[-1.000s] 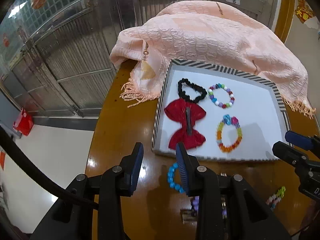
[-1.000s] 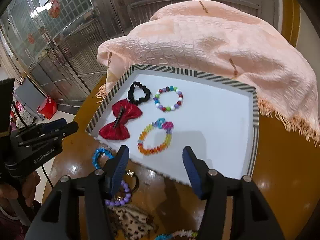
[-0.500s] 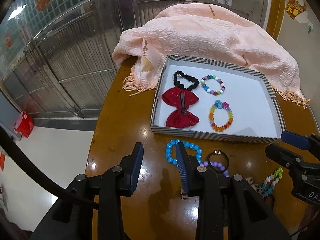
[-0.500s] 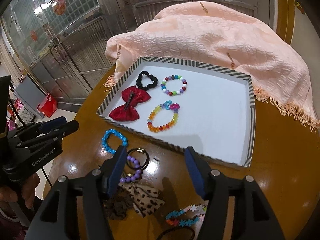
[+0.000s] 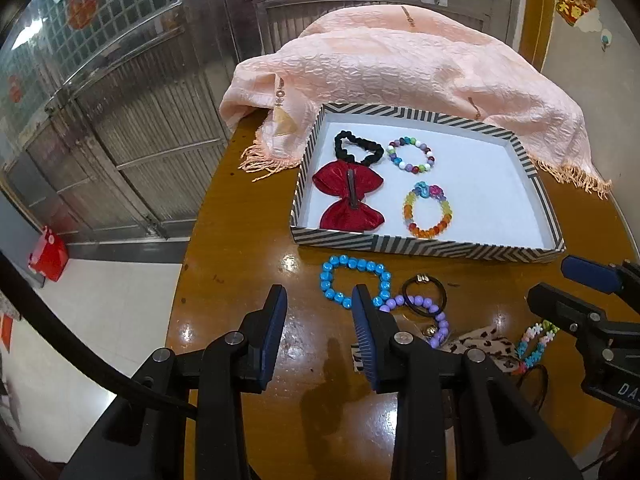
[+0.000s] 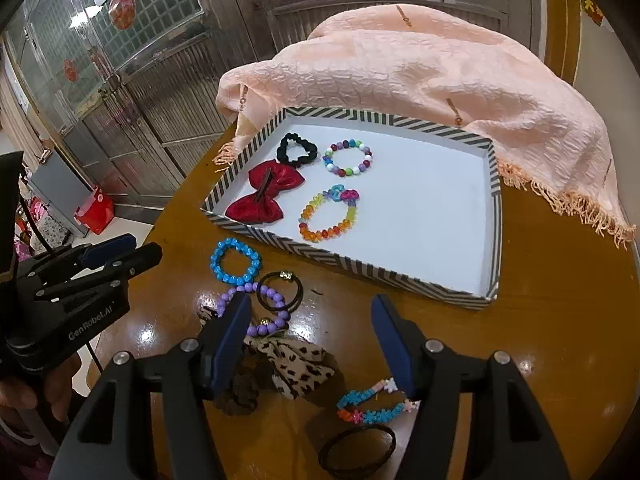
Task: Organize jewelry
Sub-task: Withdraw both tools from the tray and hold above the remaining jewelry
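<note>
Short of the striped tray point(image 6: 494, 216), both grippers, left point(image 5: 320, 334) and right point(image 6: 310, 340), have pulled back with jaws apart and empty, uncovering loose pieces like the blue bracelet point(image 6: 235, 261) awaiting pickup.

A glossy wooden table point(image 5: 240, 280) stands before metal folding gates point(image 5: 132, 120) and a pale tiled floor point(image 5: 112, 300).

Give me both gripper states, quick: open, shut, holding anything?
Left gripper: open, holding nothing, above the table near the blue bead bracelet.
Right gripper: open, holding nothing.
</note>
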Tool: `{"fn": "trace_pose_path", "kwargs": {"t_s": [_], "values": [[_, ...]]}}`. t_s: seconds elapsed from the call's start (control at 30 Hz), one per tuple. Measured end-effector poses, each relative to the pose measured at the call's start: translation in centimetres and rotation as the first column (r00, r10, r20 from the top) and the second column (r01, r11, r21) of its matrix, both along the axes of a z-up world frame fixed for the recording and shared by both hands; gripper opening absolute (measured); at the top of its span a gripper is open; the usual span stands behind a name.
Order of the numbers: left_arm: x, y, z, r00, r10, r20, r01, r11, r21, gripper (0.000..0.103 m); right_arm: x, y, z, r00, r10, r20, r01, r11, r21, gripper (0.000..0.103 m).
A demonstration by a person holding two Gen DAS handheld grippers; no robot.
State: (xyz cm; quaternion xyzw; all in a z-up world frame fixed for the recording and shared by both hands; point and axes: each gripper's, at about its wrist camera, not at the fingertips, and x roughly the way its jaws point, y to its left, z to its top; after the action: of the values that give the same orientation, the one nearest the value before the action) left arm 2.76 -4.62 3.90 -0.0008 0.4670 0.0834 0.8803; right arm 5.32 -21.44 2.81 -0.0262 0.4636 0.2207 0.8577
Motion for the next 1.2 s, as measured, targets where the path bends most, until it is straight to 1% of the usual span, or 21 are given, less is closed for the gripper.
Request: {"fn": "trace_pose_path", "kwargs": {"t_s": [0.5,1.2], "values": [[-1.0,-1.3,-0.1,1.000,-0.015,0.002,0.015,1.000,-0.006,0.027,-0.8,-1.0,0.1,1.000,-0.018,0.002,0.018,1.000,0.003,0.066],[-1.0,-1.9,-1.0,0.999,-0.034,-0.027,0.034,0.999,-0.012,0.027,-1.2,-1.6,-0.7,0.999,-0.037,-0.004,0.037,0.999,-0.022,0.066]]}}
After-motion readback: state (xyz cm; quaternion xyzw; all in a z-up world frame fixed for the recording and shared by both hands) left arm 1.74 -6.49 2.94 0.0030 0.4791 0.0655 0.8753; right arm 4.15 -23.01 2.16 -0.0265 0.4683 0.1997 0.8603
